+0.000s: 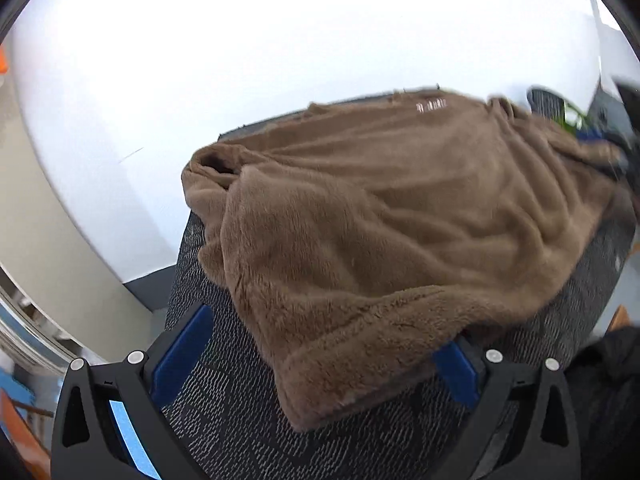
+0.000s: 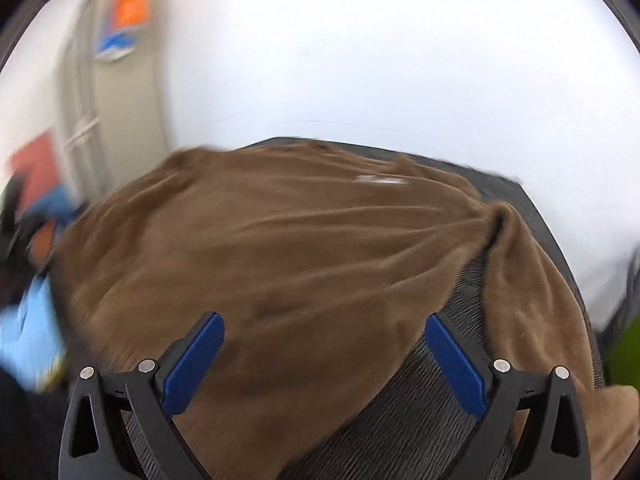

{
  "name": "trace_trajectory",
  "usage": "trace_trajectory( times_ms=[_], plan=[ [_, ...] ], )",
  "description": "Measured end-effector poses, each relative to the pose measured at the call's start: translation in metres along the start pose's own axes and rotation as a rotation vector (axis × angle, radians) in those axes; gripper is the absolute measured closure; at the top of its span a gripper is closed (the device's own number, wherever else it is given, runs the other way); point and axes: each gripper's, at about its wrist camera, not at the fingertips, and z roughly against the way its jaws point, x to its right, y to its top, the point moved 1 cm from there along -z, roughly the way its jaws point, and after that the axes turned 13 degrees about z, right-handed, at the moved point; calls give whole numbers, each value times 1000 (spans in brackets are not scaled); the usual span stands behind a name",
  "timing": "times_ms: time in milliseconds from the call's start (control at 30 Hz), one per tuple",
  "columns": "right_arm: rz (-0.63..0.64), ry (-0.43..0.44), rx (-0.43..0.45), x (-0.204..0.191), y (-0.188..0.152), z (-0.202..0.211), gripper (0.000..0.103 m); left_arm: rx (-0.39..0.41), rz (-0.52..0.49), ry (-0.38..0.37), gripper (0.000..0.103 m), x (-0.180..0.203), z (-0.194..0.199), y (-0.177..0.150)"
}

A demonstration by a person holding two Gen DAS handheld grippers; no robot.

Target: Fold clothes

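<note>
Brown fleece garment [image 1: 400, 216] lay rumpled, partly doubled, across the dark patterned bench [image 1: 240, 432]; left claw [image 1: 320, 360] and right claw [image 2: 324, 360] both spread, empty, at its near hem, so fold stage was ambiguous.

The fleece garment [image 1: 400, 216] is a plain warm brown all over, with 1 small white printed mark [image 1: 431, 105] near its far edge. Under it the surface [image 1: 248, 408] is dark grey, patterned with short pale dashes. Each gripper, the left gripper [image 1: 324, 344] and the right gripper [image 2: 325, 352], has a black frame, 2 royal-blue finger pads [image 2: 456, 364] and silver screw heads. The wall [image 1: 280, 40] behind is white. In the right wrist view a beige door [image 2: 116, 92] carries an orange and blue sign [image 2: 126, 20].
</note>
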Motion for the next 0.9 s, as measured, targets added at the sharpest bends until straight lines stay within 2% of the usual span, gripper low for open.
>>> trace_trajectory(
  times_ms=[200,267,333,367,433,467,533,667,700,733,900],
  plan=[
    [198,32,99,-65,-29,57,1,25,112,-69,1,-10,0,13],
    [162,-16,70,-63,-32,50,2,22,125,-69,1,-10,-2,15],
    [93,-35,67,-52,-32,46,14,23,129,-64,1,-10,-1,16],
    [58,-45,66,-47,-31,44,17,24,130,-62,1,-9,-1,16],
    [13,-91,45,-41,-30,36,36,30,129,-50,1,-7,2,15],
    [1,-118,31,-41,-28,31,38,33,129,-44,0,-6,3,14],
    [9,-143,17,-44,-27,23,47,28,137,-44,0,-5,3,13],
    [132,-186,44,-73,-15,21,63,12,152,-41,1,-6,2,11],
    [146,-195,49,-76,-12,20,72,12,154,-38,0,-6,3,10],
    [137,-207,54,-74,-11,20,75,15,159,-32,0,-7,5,9],
    [6,-302,84,-44,-16,29,76,25,231,-26,0,-16,8,2]
  ],
)
